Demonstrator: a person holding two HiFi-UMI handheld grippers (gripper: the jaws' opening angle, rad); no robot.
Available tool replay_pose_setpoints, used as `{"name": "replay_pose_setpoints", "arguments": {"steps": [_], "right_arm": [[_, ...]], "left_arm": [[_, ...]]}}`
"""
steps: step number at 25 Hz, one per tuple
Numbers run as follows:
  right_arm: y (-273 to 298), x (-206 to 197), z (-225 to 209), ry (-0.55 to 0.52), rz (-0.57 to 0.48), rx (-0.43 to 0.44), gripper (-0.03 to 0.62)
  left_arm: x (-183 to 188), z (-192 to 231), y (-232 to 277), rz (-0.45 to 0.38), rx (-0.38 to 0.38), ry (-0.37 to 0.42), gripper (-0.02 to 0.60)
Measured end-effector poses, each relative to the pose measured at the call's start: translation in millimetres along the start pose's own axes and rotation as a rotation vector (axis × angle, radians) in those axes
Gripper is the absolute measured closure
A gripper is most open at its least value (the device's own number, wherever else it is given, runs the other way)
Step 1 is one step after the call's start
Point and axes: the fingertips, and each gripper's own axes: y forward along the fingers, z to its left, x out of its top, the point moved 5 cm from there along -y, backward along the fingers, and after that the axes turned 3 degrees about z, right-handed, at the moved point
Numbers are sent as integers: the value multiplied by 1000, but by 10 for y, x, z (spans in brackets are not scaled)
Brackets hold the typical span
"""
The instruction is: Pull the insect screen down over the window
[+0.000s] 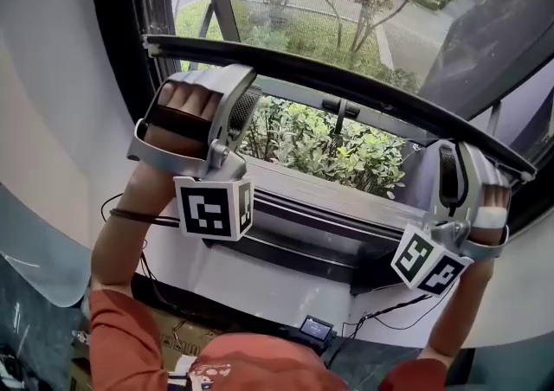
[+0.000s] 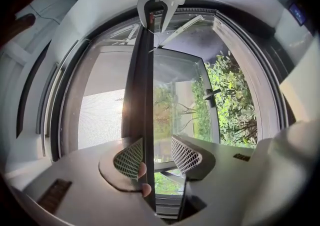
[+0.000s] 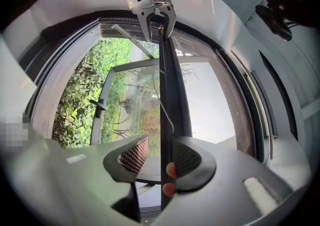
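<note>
Right now the pull bar (image 1: 346,85) spans the window (image 1: 119,52) edge to edge, sitting loose between the unclenched jaws of your left gripper (image 2: 156,156) and right gripper (image 3: 161,158), one near each end.

"Where are your arms?"
"Both up in front of me, forearms bare, my left hand (image 1: 182,108) and right hand (image 1: 493,201) each wrapped round a tool."
"And the jaws?"
"My left tool (image 2: 157,156) has its jaws standing apart; my right tool (image 3: 160,157) the same."
</note>
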Motion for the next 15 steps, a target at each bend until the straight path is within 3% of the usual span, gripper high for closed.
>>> {"name": "replay_pose_setpoints", "arguments": {"steps": [15], "right_arm": [[-75,18,184,93,-14,137,441]], "left_arm": [[-13,-247,-73,-16,-133,-35,403]]}}
